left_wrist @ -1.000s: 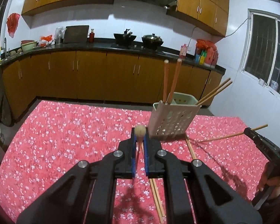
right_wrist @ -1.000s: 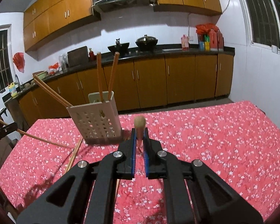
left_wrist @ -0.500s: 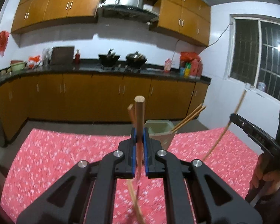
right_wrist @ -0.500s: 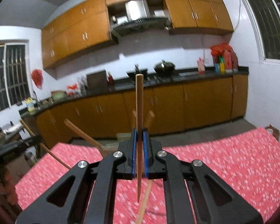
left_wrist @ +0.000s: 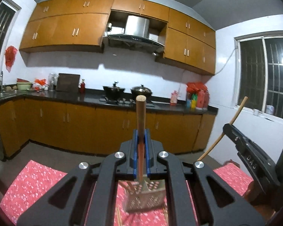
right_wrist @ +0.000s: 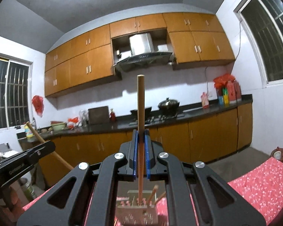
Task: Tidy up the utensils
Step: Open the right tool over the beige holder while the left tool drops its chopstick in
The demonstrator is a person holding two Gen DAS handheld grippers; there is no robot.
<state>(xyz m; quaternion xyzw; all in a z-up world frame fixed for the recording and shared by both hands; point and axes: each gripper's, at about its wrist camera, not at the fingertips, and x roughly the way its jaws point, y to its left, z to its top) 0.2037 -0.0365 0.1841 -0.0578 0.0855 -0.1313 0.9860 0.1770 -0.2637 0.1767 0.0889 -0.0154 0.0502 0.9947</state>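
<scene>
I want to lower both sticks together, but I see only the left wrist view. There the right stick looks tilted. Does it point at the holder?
Observer: In the right wrist view the right gripper is shut on the right stick, and the stick's lower tip meets the open top of the holder.
Operator: Is anything near that tip?
Observer: Yes, two other sticks lean in the holder, just right of the tip.
Operator: How does my stick look from there?
Observer: The left stick leans in the left gripper: its top is to the left and its lower end is toward the holder.
</scene>
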